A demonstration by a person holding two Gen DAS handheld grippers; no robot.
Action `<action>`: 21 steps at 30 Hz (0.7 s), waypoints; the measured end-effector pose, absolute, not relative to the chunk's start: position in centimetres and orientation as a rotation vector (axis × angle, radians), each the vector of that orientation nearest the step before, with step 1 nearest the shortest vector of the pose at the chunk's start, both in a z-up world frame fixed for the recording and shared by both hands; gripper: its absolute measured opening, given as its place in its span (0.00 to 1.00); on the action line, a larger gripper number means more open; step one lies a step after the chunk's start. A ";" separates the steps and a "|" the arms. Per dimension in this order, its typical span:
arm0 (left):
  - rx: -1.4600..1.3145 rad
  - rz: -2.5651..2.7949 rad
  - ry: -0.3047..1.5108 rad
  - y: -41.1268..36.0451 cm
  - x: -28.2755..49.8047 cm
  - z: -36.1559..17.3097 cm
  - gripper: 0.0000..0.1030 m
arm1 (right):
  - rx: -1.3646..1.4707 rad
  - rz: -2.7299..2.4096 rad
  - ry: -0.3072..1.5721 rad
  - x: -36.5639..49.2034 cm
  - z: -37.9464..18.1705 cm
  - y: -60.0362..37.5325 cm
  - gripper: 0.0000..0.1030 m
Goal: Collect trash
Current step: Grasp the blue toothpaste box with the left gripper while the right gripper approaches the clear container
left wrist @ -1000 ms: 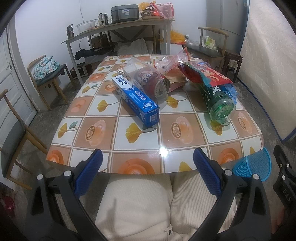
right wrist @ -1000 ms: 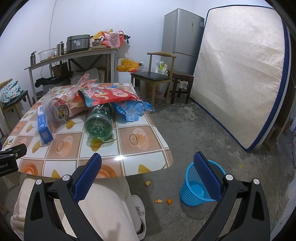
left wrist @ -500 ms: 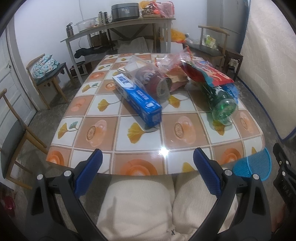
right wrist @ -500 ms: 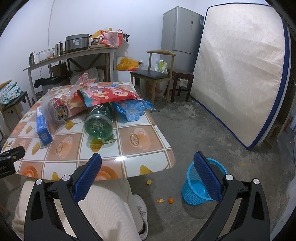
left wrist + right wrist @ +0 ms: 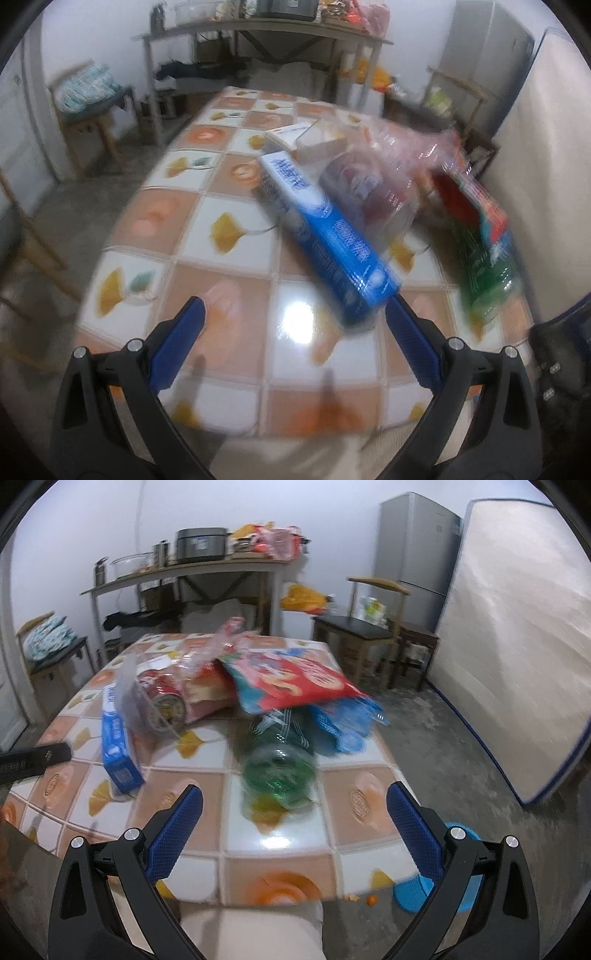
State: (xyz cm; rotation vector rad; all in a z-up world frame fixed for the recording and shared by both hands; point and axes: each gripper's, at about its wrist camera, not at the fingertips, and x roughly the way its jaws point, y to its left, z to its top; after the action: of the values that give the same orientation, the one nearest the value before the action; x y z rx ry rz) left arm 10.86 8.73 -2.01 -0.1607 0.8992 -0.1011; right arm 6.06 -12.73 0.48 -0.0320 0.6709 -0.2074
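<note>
Trash lies on the tiled table [image 5: 229, 266]: a blue toothpaste box [image 5: 332, 240], a red can in a clear bag [image 5: 365, 184], a green plastic bottle [image 5: 487, 266] and a red snack bag [image 5: 476, 195]. My left gripper [image 5: 293, 314] is open and empty over the table's near edge, its right finger close to the box's near end. My right gripper [image 5: 295, 801] is open and empty, just before the green bottle [image 5: 280, 764]. The box [image 5: 118, 746], can [image 5: 166, 701], red snack bag [image 5: 295, 679] and a blue wrapper [image 5: 343, 720] also show there.
A blue waste basket [image 5: 417, 893] stands on the floor right of the table, beside orange scraps [image 5: 371, 899]. A mattress [image 5: 517, 646] leans at the right. Chairs [image 5: 365, 627], a fridge [image 5: 413, 550] and a cluttered shelf table [image 5: 184, 568] stand behind.
Both grippers have moved forward over the table's near edge toward the trash, the left toward the toothpaste box, the right toward the green bottle. Both stay open.
</note>
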 end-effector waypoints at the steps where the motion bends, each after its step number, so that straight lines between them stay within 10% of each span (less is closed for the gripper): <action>1: -0.213 -0.157 0.900 9.1 11.8 -2.0 0.92 | -0.043 -0.192 0.669 6.7 0.6 -12.3 0.94; 16: -0.238 -0.222 1.089 6.4 20.1 -6.2 0.92 | 0.007 -0.139 0.670 11.4 1.3 -13.2 0.94; 21: -0.235 -0.247 1.100 6.8 19.3 -6.4 0.65 | 0.037 -0.165 0.680 11.8 1.1 -15.2 0.94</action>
State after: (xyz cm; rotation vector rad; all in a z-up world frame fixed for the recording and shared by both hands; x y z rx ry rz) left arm 19.33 6.75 -6.38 -0.2347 1.1003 -0.2475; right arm 11.78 -15.17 1.14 0.0367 0.6804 -0.1653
